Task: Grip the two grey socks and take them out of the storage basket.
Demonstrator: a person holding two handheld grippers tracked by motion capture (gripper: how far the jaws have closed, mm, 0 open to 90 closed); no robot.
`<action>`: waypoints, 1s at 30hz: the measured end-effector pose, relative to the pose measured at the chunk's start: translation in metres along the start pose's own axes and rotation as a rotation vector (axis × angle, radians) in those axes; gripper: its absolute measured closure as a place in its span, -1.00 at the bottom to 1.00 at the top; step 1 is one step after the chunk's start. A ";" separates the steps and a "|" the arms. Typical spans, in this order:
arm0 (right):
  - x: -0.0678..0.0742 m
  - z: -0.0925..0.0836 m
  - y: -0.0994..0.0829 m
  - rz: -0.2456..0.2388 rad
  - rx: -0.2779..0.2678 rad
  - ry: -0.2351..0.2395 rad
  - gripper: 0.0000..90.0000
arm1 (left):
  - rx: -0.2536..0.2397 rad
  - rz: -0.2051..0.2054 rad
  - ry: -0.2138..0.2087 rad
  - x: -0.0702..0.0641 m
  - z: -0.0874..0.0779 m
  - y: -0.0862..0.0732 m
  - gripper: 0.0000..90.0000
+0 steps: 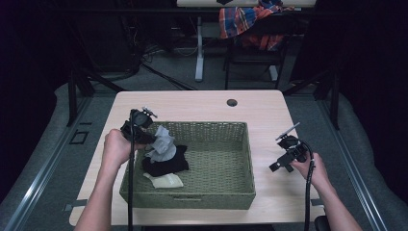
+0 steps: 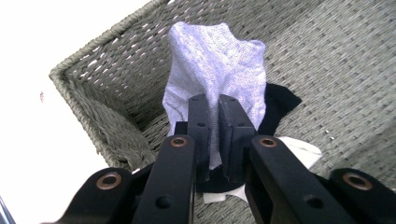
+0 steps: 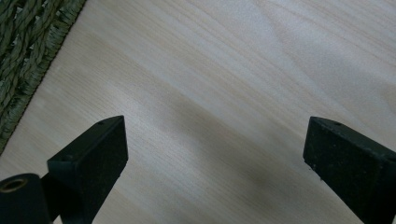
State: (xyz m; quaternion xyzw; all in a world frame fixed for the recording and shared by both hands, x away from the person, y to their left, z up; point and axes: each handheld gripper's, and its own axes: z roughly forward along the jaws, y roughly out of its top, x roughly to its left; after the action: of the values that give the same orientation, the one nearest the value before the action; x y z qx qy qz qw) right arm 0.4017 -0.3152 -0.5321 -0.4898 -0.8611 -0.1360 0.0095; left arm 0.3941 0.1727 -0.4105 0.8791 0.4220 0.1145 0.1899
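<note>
We see the desk carrying a wicker basket. In its left end a black sock lies under the grey sock, which our left claw pinches tight. Right claw gapes wide, holding nothing, over the desk's right edge.

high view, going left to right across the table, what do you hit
left gripper → grey sock → basket → right gripper
</note>
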 end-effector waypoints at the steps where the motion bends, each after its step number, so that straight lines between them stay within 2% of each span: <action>1: -0.001 -0.001 0.000 -0.006 0.006 -0.001 -0.86 | -0.004 -0.002 -0.006 0.001 -0.001 0.001 0.88; 4: -0.001 -0.001 0.001 -0.008 0.010 -0.001 -0.86 | 0.013 0.004 -0.001 0.001 -0.002 0.004 0.88; 5: 0.001 0.002 -0.001 0.022 -0.027 0.006 -0.86 | 0.011 0.006 0.000 0.001 -0.003 0.005 0.88; 6: 0.001 0.002 -0.001 0.026 -0.032 0.008 -0.86 | 0.013 0.006 0.001 0.001 -0.004 0.006 0.88; 7: 0.000 -0.001 0.001 -0.010 0.013 0.000 -0.86 | 0.012 0.010 0.002 0.002 -0.006 0.008 0.88; 8: 0.003 0.003 -0.001 0.026 -0.038 0.004 -0.86 | 0.013 0.011 -0.001 0.003 -0.008 0.009 0.88; 9: 0.002 0.001 0.001 0.007 -0.009 -0.004 -0.86 | 0.007 0.011 -0.002 0.004 -0.010 0.011 0.88; 12: 0.003 0.001 0.001 0.014 -0.014 -0.010 -0.86 | 0.002 0.003 -0.019 0.009 -0.013 0.016 0.88; 13: 0.001 -0.001 0.002 -0.014 0.023 -0.014 -0.86 | 0.007 0.000 -0.025 0.011 -0.014 0.017 0.88; 14: 0.003 0.004 -0.001 0.040 -0.047 -0.001 -0.86 | 0.006 0.000 -0.030 0.012 -0.016 0.018 0.89; 15: 0.002 0.001 0.000 0.017 -0.009 -0.007 -0.86 | 0.005 -0.004 -0.036 0.013 -0.018 0.020 0.89; 18: 0.001 -0.003 0.001 -0.009 0.016 -0.015 -0.86 | -0.007 0.002 -0.036 0.015 -0.027 0.025 0.89; 19: 0.000 -0.002 0.001 -0.004 0.015 -0.006 -0.86 | -0.010 0.003 -0.032 0.015 -0.029 0.026 0.89; 21: 0.001 0.003 -0.001 0.036 -0.032 -0.001 -0.86 | -0.015 0.011 -0.035 0.015 -0.033 0.028 0.89; 22: 0.000 0.000 0.000 0.010 0.002 -0.010 -0.86 | -0.017 0.011 -0.031 0.016 -0.035 0.028 0.89; 24: 0.001 0.000 -0.001 0.025 -0.020 -0.013 -0.86 | -0.015 0.009 -0.028 0.017 -0.037 0.029 0.89; 26: -0.001 -0.003 0.000 -0.005 0.019 -0.019 -0.86 | -0.016 0.008 -0.023 0.019 -0.040 0.030 0.89; 29: -0.001 -0.001 0.000 0.014 0.000 -0.003 -0.86 | -0.025 0.002 -0.028 0.023 -0.042 0.030 0.90; 30: -0.002 -0.001 0.000 0.007 0.007 -0.011 -0.86 | -0.028 0.000 -0.031 0.025 -0.043 0.031 0.89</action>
State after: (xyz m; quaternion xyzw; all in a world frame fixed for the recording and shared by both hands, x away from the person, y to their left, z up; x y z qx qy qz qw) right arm 0.4028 -0.3173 -0.5312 -0.4933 -0.8600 -0.1305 0.0071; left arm 0.4154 0.1848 -0.3574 0.8780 0.4174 0.1068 0.2086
